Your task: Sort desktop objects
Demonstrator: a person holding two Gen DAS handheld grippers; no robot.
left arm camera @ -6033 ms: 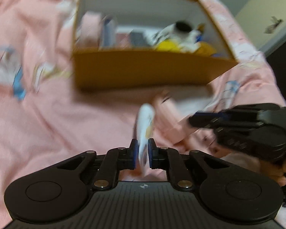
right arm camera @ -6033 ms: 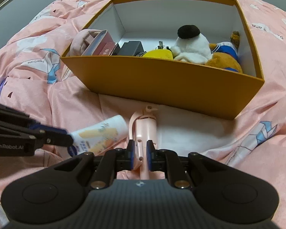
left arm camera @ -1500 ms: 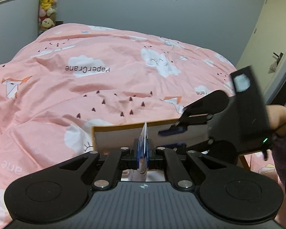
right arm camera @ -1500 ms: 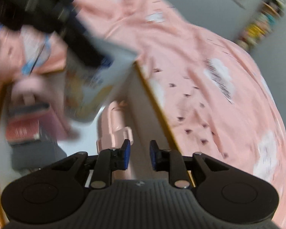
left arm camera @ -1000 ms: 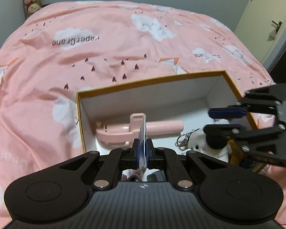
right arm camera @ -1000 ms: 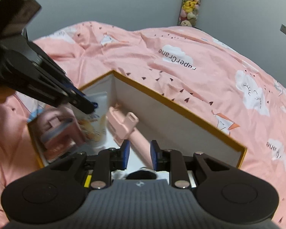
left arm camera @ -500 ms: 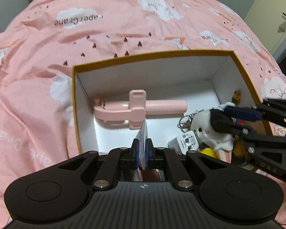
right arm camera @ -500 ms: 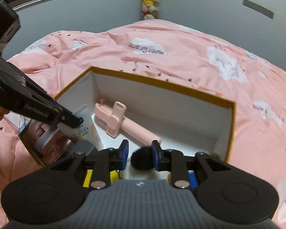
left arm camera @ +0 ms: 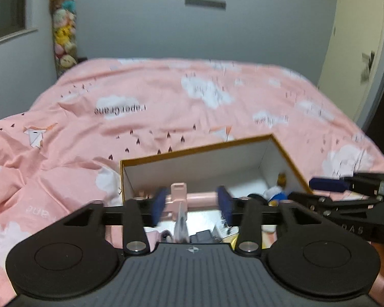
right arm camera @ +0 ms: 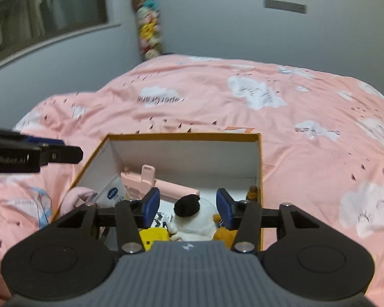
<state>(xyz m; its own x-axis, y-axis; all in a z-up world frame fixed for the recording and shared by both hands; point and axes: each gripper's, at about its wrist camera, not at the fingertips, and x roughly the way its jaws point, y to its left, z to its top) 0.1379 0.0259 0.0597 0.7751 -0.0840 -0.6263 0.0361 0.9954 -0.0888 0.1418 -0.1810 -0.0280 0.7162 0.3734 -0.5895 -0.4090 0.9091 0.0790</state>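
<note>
**Both grippers opening above the box**

Left wrist: the left gripper (left arm camera: 192,203) is opening, its pads clear of the white cream tube (left arm camera: 181,223) standing in the orange-rimmed cardboard box (left arm camera: 192,151).

Right wrist: the right gripper (right arm camera: 187,207), opening, grasps nothing; the tube (right arm camera: 114,192) leans beside the pink plastic selfie stick (right arm camera: 161,183).

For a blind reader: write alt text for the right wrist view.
The right tool, jaws opening and holding nothing, hangs over an open orange box on a pink bedspread. Inside lie a pink selfie stick, a white tube and a white plush toy. The left tool reaches in from the left.
</note>
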